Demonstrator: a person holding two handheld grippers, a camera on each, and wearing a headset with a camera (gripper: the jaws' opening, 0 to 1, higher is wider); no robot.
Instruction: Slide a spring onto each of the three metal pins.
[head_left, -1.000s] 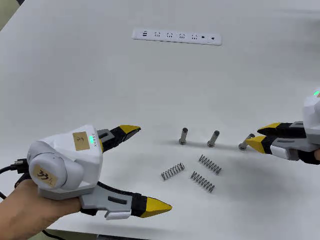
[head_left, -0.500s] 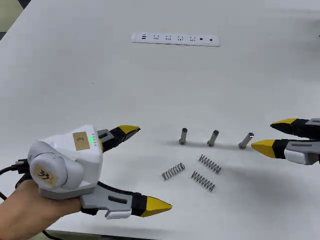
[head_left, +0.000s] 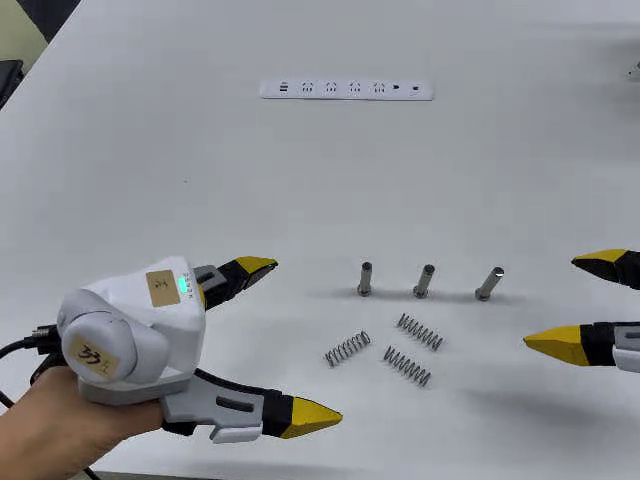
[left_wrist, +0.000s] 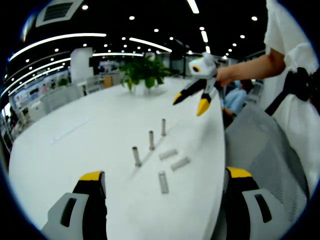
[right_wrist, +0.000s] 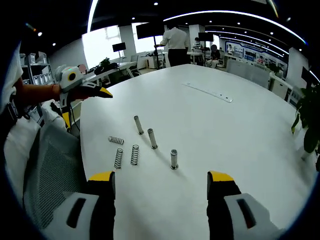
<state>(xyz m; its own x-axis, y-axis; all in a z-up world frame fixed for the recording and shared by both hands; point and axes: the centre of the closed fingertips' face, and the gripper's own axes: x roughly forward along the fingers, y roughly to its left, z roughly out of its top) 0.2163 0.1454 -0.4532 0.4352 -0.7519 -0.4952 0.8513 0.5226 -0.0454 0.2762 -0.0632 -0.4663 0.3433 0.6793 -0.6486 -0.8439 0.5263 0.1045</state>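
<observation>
Right now both grippers hover above the white table (head_left: 150, 150), jaws spread wide and holding nothing. Between the left gripper (head_left: 300, 338) and the right gripper (head_left: 555, 302), three metal pins stand upright in a row. The first pin (head_left: 365, 279) is closest to the left gripper, then comes the middle pin (head_left: 424, 281). The last pin (head_left: 490, 283) is near the right gripper's tips, untouched. Loose beside the row lie the first spring (head_left: 347, 347), second spring (head_left: 419, 331) and third spring (head_left: 406, 365), none on a pin. A power strip (head_left: 346, 89) lies well beyond both grippers.
</observation>
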